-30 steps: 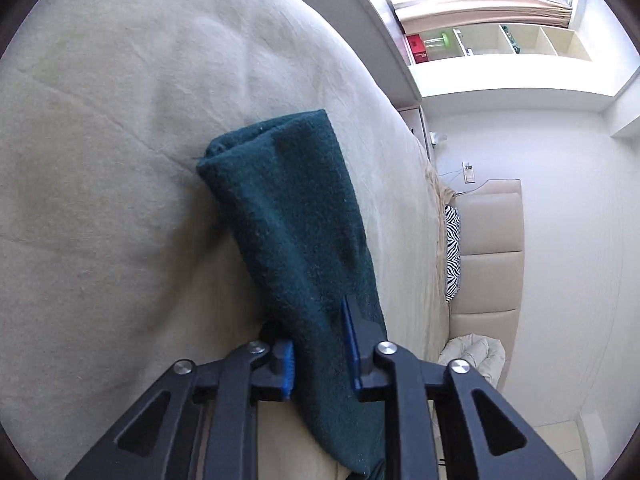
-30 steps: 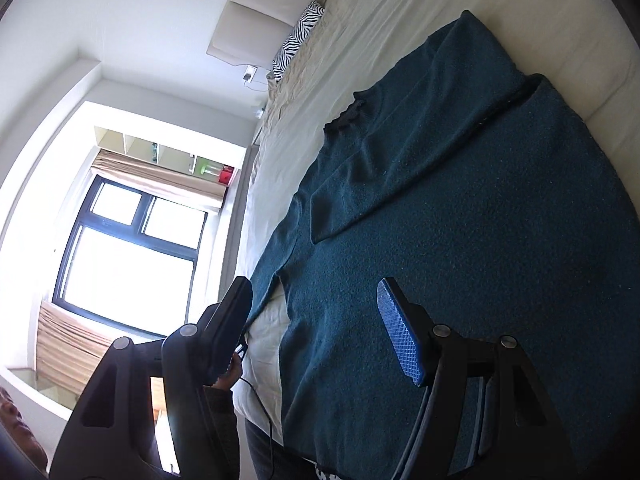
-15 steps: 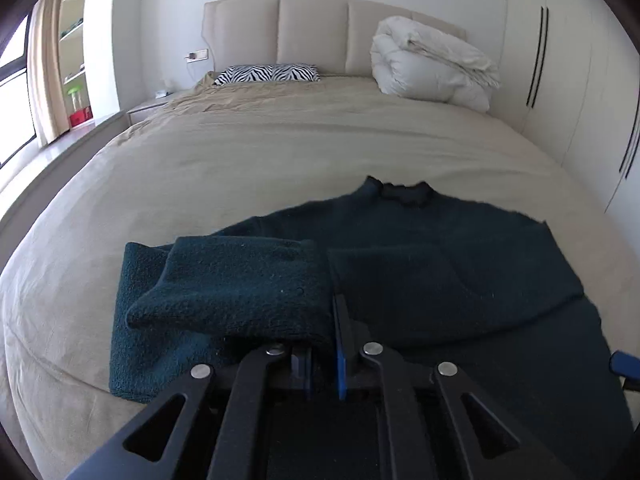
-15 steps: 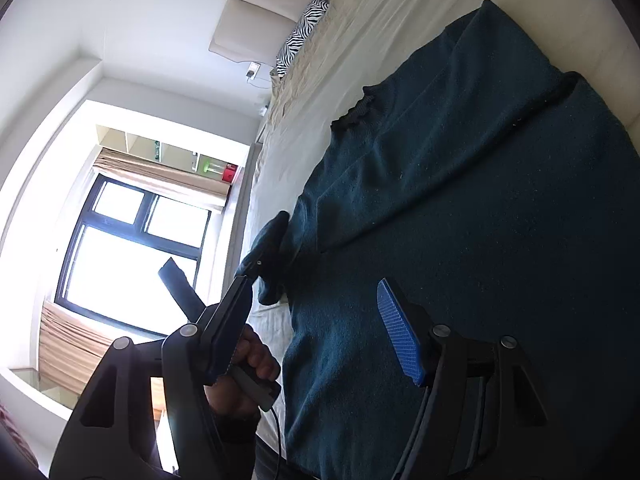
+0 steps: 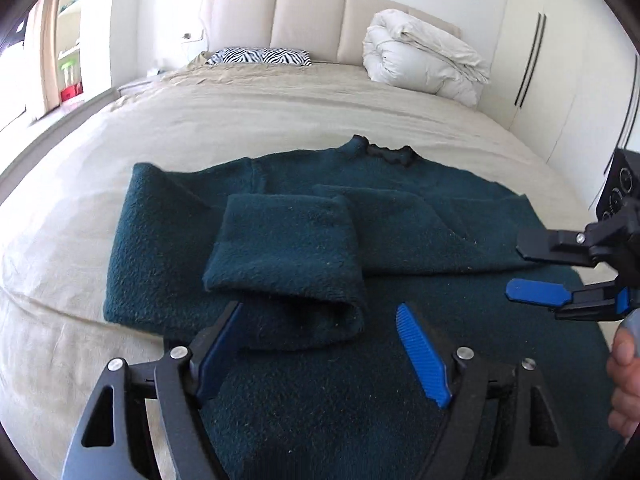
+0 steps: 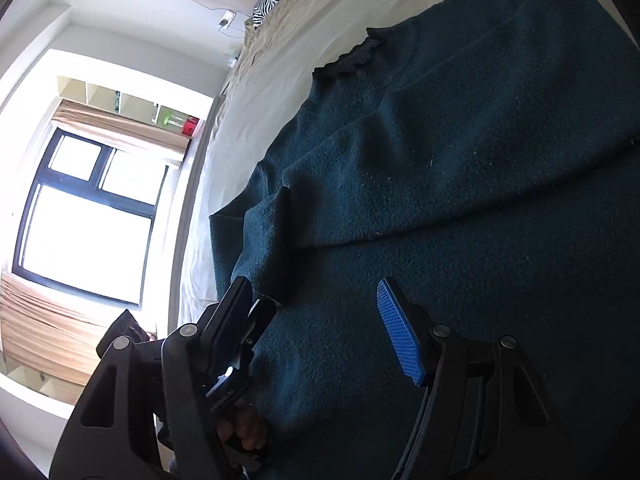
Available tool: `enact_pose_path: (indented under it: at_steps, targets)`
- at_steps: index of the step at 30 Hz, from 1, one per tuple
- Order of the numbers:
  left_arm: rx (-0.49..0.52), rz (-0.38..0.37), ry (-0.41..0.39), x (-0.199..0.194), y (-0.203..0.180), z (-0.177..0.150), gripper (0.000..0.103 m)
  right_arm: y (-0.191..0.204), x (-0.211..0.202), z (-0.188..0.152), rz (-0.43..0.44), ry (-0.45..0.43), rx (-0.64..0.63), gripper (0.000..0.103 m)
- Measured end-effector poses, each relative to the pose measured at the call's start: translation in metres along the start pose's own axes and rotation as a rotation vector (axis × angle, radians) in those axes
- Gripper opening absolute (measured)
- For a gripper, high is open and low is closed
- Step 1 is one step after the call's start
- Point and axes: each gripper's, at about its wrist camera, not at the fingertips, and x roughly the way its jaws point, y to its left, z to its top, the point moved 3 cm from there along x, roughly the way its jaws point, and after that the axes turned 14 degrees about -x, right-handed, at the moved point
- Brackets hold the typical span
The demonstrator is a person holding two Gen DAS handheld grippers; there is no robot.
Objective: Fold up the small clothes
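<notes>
Left wrist view alone shows the dark green sweater (image 5: pixel 400 216) flat on the bed (image 5: pixel 240 120). The left gripper (image 5: pixel 320 340), just opened wide, holds nothing. Right wrist view: the right gripper (image 6: pixel 316 320) apparently open and empty above the sweater.

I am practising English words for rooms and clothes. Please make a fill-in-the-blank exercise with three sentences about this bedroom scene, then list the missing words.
1. The dark green sweater lies spread on the ____.
2. The pillow by the headboard has a ____ pattern of black and white stripes.
3. The left gripper is ____, with the folded sleeve lying just ahead of it.

Missing words: bed; zebra; open
</notes>
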Motion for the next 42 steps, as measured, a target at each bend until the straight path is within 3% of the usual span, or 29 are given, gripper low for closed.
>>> enact_pose_path:
  at_steps: [4,8,12,14,20,21,23,25,28,32,36,39,42]
  targets:
    - [-0.28,-0.141,-0.022,-0.036,0.055,0.001,0.08,0.054,0.022,0.017,-0.159,0.04,-0.283,0.065]
    - [-0.414,-0.141,-0.079,-0.066,0.099,0.005,0.078,0.12,0.059,0.01,-0.333,0.073,-0.641,0.063]
    - [-0.506,-0.154,-0.135,-0.085,0.133,0.015,0.078,0.164,0.11,-0.011,-0.455,0.132,-0.899,0.057]
    - [-0.524,-0.141,-0.133,-0.087,0.144,0.016,0.078,0.174,0.134,-0.019,-0.499,0.168,-0.969,0.053]
    - [-0.547,-0.139,-0.131,-0.093,0.161,0.009,0.078,0.165,0.182,-0.013,-0.621,0.231,-1.014,0.044]
    - [-0.546,-0.138,-0.125,-0.093,0.161,0.009,0.078,0.165,0.185,-0.012,-0.632,0.23,-1.021,0.039]
    - [-0.542,-0.136,-0.117,-0.092,0.161,0.008,0.078,0.164,0.186,-0.008,-0.636,0.223,-1.013,0.03]
    - [-0.538,-0.139,-0.118,-0.093,0.159,0.009,0.078,0.164,0.179,-0.001,-0.607,0.193,-0.979,0.014]
    - [-0.521,-0.146,-0.119,-0.094,0.154,0.011,0.078,0.158,0.145,0.018,-0.539,0.094,-0.852,0.009]
    - [-0.516,-0.15,-0.102,-0.088,0.146,0.011,0.078,0.122,0.078,0.053,-0.423,-0.08,-0.572,0.007]
    - [-0.5,-0.149,-0.106,-0.086,0.135,0.01,0.078,0.051,0.019,0.072,-0.348,-0.232,-0.278,0.007]
    - [-0.491,-0.15,-0.103,-0.083,0.129,0.01,0.078,-0.007,0.0,0.072,-0.282,-0.275,-0.08,0.007]
    - [-0.48,-0.143,-0.094,-0.077,0.124,0.009,0.078,-0.036,0.0,0.066,-0.226,-0.262,-0.004,0.01]
